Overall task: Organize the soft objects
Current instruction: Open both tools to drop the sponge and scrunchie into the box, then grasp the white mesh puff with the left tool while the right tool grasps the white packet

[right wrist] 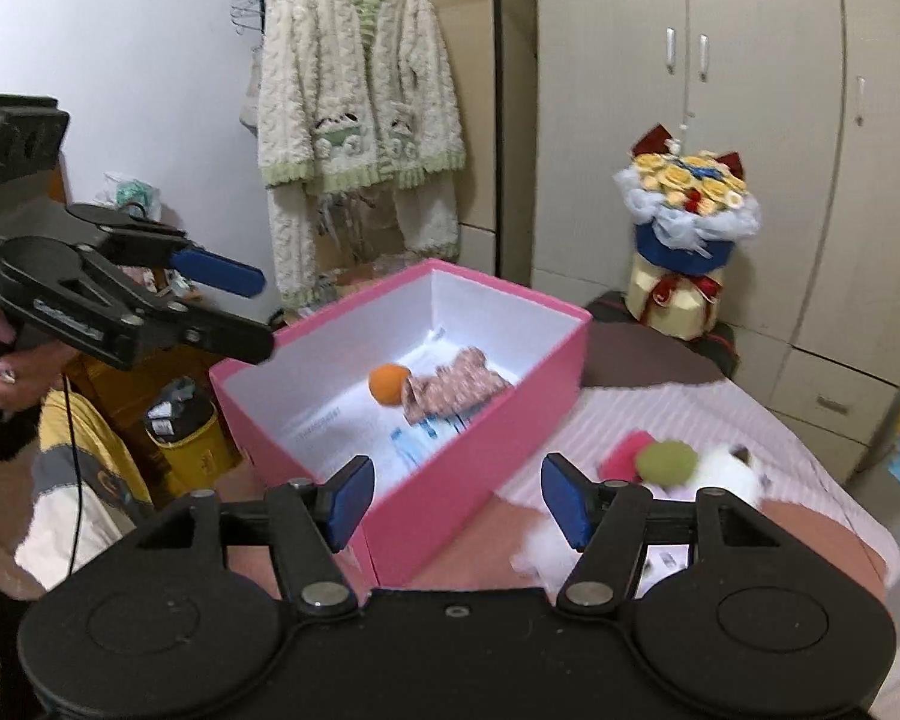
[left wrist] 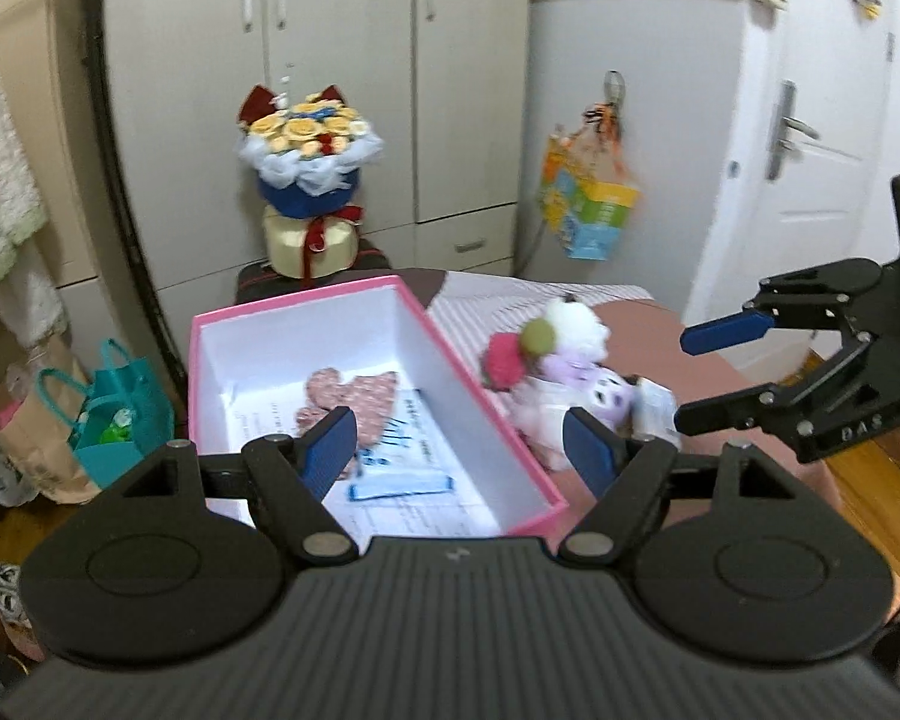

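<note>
A pink box (left wrist: 306, 306) with a white inside stands open on the bed; it also shows in the right wrist view (right wrist: 486, 420). Inside lie a pink patterned soft cloth (left wrist: 354, 396), an orange ball (right wrist: 388, 384) and some papers. Beside the box on the bed lies a pile of soft toys: a white plush (left wrist: 576, 321), a green ball (left wrist: 537, 339), a pink-red soft piece (left wrist: 501, 360) and a purple-white plush (left wrist: 594, 396). My left gripper (left wrist: 459, 450) is open and empty above the box's near end. My right gripper (right wrist: 456, 498) is open and empty, between the box and the toys.
A flower bouquet (left wrist: 309, 150) stands on a cream box beyond the bed, before a white wardrobe. A fluffy cardigan (right wrist: 354, 108) hangs on the left. Teal and paper bags (left wrist: 120, 414) sit on the floor. A colourful bag (left wrist: 588, 198) hangs by the door.
</note>
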